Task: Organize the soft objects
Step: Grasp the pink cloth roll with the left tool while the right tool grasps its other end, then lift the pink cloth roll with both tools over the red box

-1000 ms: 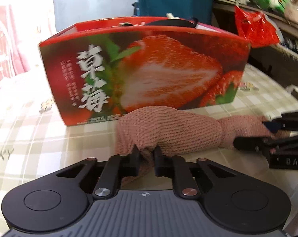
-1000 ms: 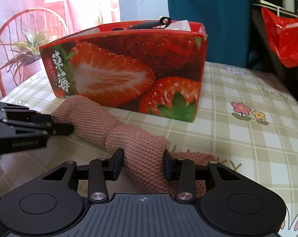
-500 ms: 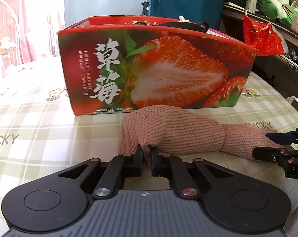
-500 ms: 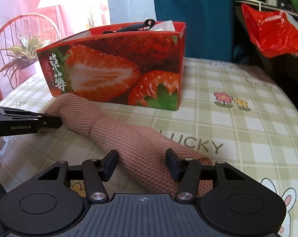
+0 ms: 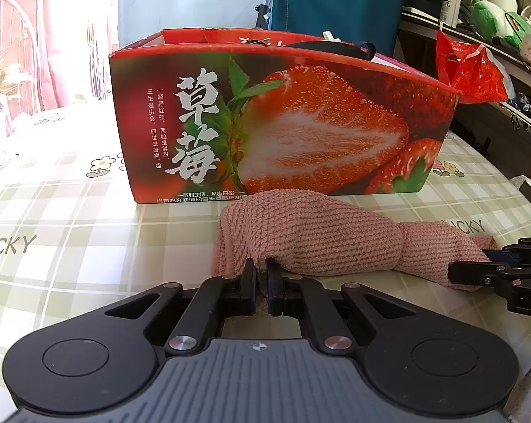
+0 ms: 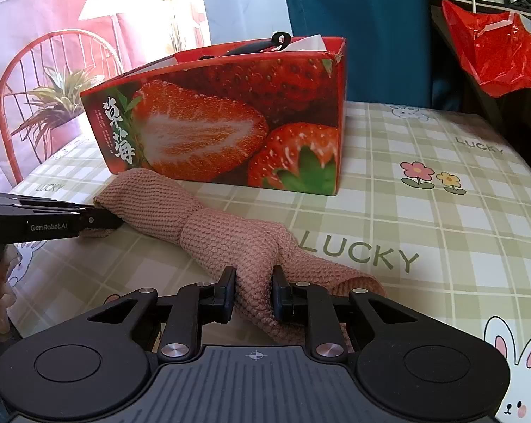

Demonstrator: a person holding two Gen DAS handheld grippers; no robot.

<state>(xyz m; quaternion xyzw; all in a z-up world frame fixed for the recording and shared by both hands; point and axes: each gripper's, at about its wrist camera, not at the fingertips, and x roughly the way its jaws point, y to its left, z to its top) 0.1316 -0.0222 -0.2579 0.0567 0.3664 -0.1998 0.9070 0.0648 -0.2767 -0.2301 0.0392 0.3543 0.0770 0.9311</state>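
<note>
So here's where I'm at: my left gripper (image 5: 261,278) is clamped tight on a pinch of the pink knit cloth (image 5: 318,236) at its fat end, and my right gripper (image 6: 254,283) is closing in on the twisted, narrower end — fabric is bunched between the fingers and they look to be pressing on it already. The cloth lies stretched across the table (image 6: 424,232) between the two grippers, just ahead of both sets of fingertips, and just this side of the strawberry box (image 5: 283,123), maybe touching its front wall.

What worries me: the left grip only has a small fold of knit. If I lift, that fold could slide out and the heavy end would flop back down. The right side is a thicker bundle, so it may hold unevenly — one layer gripped, the rest sagging. And the box is right beyond the fingers; swinging up too flat could shove it or catch its rim. The middle will droop too, so it might drag on the box edge going in.

Readable stuff: big white Chinese characters 草莓 on the box with smaller lines I can't fully make out, "LUCKY" printed on the tablecloth, "GenRobot.AI" on the left gripper's side as seen from the right camera.
</note>
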